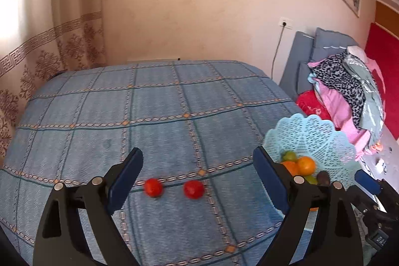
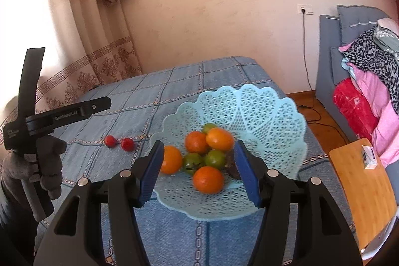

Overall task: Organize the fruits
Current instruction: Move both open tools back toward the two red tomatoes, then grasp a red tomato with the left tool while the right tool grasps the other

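Two small red fruits (image 1: 153, 187) (image 1: 193, 189) lie side by side on the blue checked tablecloth; they also show in the right wrist view (image 2: 110, 141) (image 2: 127, 144). My left gripper (image 1: 198, 166) is open and empty, hovering just before them. A pale blue lattice basket (image 2: 269, 116) holds several oranges (image 2: 208, 179), green fruits (image 2: 215, 158) and a dark item (image 2: 232, 170). My right gripper (image 2: 198, 156) is open and empty, hovering at the basket's near rim. The basket also shows in the left wrist view (image 1: 314, 138).
The table (image 1: 149, 101) stands near a wall and a curtain (image 2: 104, 66). A sofa piled with clothes (image 2: 369, 81) is at the right. A wooden side table (image 2: 361, 188) with a small box (image 2: 369, 157) stands beside the table's right edge.
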Tool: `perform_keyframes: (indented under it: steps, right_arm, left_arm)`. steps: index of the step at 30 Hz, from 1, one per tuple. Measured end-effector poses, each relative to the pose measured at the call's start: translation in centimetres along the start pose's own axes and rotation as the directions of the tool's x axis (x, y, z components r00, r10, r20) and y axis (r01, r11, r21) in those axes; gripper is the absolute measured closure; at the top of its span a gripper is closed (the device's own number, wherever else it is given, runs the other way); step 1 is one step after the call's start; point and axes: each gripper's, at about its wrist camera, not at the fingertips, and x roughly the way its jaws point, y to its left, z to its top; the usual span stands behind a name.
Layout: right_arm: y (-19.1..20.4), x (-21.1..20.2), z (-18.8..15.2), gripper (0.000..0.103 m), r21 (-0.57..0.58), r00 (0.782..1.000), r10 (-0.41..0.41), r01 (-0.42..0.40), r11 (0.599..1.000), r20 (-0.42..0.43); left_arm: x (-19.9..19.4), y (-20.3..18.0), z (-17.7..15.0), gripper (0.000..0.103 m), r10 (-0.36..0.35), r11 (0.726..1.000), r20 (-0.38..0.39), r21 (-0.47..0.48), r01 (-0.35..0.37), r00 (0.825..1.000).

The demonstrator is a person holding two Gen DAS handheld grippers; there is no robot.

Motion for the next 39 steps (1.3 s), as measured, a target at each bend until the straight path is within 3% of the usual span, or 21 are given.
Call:
perform_keyframes:
  steps: [11, 17, 29, 37, 39]
  right_arm:
    - [3.2, 1.6, -0.1, 0.043, -0.050, 0.997, 0.058, -0.060, 0.997, -0.044]
    - [5.1, 2.6, -0.7, 0.043, -0.076, 0.993, 0.091, -0.097, 0.992, -0.077]
    - [8.2, 4.4, -1.7, 0.043, -0.112, 0.980, 0.146, -0.162, 0.980, -0.136]
    - [8.8, 5.1, -2.4, 0.043, -0.120, 0.975, 0.155, -0.175, 0.977, -0.160]
    - [9.0, 5.3, -2.5, 0.043, -0.122, 0.973, 0.158, -0.179, 0.976, -0.166]
  left_arm:
    - [1.6, 3.4, -1.8, 0.014, 0.105, 0.994, -0.039, -0.009, -0.106, 0.994]
    - [3.2, 4.8, -2.9, 0.015, 0.122, 0.992, -0.080, -0.022, -0.124, 0.989]
    - [6.1, 5.8, -4.6, 0.033, 0.114, 0.993, -0.147, -0.020, -0.118, 0.983]
    - [7.6, 5.7, -5.2, 0.037, 0.123, 0.991, -0.182, -0.020, -0.129, 0.976]
    - [7.8, 5.8, -5.2, 0.044, 0.123, 0.991, -0.191, -0.024, -0.130, 0.974]
